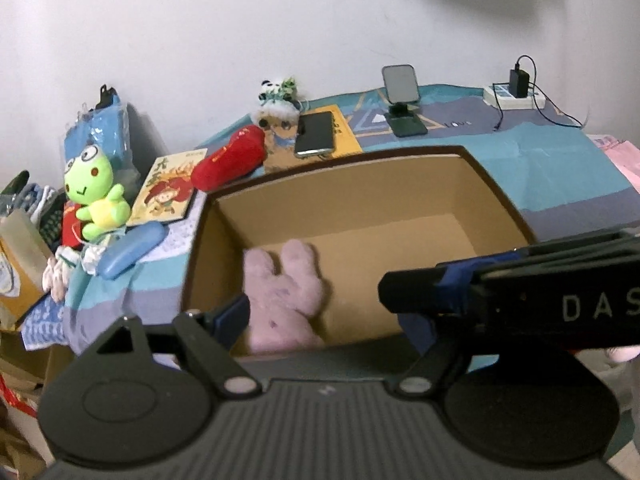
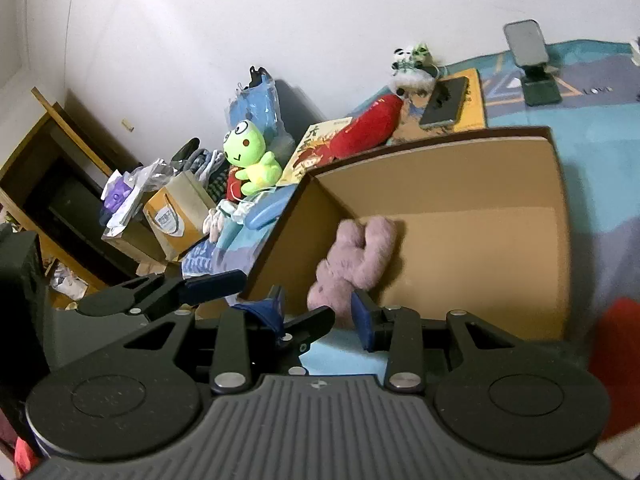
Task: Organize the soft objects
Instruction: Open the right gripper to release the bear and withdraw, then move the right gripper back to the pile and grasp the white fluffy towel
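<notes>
Presently, items as found:

- Left gripper (image 1: 320,316): jaws spread wide with nothing between the pads. It hangs above the near wall of the cardboard box (image 1: 496,200). Judged reason: the wide spread suits a tool that is done with a soft toy and clear of it.
- Right gripper (image 2: 320,312): jaws a narrow way apart and pinching nothing. Its tip crosses in front of the left tool from the right-hand side.
- Pink plush bunny (image 1: 282,292): task item, inside the box, just ahead of and below the left gripper's fingers and on the left finger's side. It lies flat on the box floor near the left wall. Its long axis runs away from the tools, ears at the far end and body at the near wall. Judged stowed.
- Green frog plush (image 1: 94,196): outside the box, well off to the left of the left gripper, sitting upright. Judged still to be collected.
- Red plush (image 1: 230,160): beyond the box's far left corner, lying aslant. Judged pending likewise.
- Panda toy (image 1: 276,96): farthest ahead, against the wall.
</notes>
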`<control>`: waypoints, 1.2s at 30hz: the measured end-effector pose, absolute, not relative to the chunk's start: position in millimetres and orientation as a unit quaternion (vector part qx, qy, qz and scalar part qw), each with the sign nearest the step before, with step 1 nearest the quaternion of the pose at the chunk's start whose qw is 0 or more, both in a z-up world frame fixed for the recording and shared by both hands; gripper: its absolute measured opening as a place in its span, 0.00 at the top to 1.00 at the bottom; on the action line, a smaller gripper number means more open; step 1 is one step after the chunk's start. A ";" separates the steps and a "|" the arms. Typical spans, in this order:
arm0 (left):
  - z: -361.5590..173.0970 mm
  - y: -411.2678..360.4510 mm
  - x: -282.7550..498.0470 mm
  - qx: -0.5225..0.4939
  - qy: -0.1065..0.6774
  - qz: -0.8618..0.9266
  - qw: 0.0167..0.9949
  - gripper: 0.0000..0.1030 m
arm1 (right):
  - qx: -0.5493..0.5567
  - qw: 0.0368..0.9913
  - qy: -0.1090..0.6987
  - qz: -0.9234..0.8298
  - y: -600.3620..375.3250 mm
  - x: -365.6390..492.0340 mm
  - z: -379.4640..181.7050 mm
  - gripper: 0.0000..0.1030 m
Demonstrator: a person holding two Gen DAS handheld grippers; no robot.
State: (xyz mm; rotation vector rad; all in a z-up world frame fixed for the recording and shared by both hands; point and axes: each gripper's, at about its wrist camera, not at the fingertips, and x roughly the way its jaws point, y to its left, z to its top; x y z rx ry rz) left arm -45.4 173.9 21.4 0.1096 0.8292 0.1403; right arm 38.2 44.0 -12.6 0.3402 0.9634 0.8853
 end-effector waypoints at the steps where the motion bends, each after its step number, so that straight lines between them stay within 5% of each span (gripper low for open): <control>1: 20.3 167.7 -47.7 0.052 0.404 0.070 0.911 0.21 | 0.158 0.780 0.447 0.409 39.2 35.1 -13.2 0.80; 36: -49.0 20.8 -70.0 0.057 0.492 -0.014 0.869 0.18 | 0.237 0.773 0.510 0.293 -130.4 -16.6 -69.3 0.78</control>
